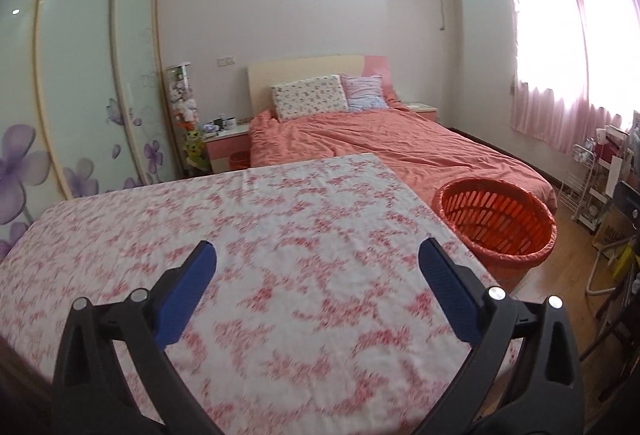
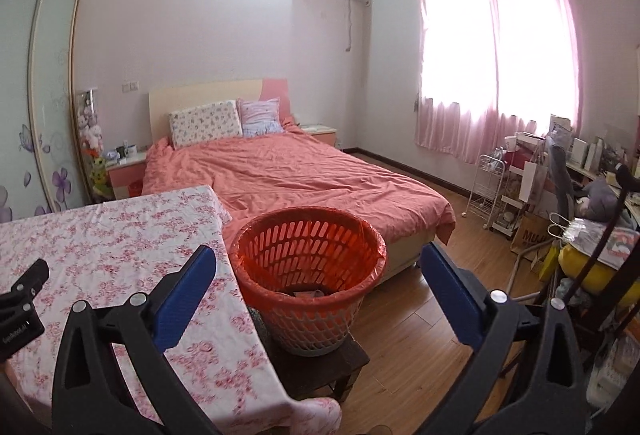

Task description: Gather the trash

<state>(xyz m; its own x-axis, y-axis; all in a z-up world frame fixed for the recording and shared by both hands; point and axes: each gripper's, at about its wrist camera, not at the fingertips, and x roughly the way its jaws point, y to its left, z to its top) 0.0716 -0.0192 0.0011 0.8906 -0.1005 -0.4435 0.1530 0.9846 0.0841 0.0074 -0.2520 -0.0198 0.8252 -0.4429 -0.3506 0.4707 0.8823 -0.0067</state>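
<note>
Left wrist view first: my left gripper sits low in the middle of the frame, jaws spread wide with nothing between them, over the floral tablecloth. I can't spot any trash on the cloth from here. The orange basket is at the right middle, past the table edge, with the bed behind it.

Right wrist view: my right gripper is also released and empty, jaws wide, and the basket shows right between them in the centre of the frame, sitting on a dark stool. It has an orange bag liner, and down at the bottom I can make out a few pieces of what looks like paper or wrappers.

My guess is that stuff is light, crumply and soft, so I'd pinch a raised fold. The basket itself looks like stiff, light plastic lattice; I'd take it by the rim.
</note>
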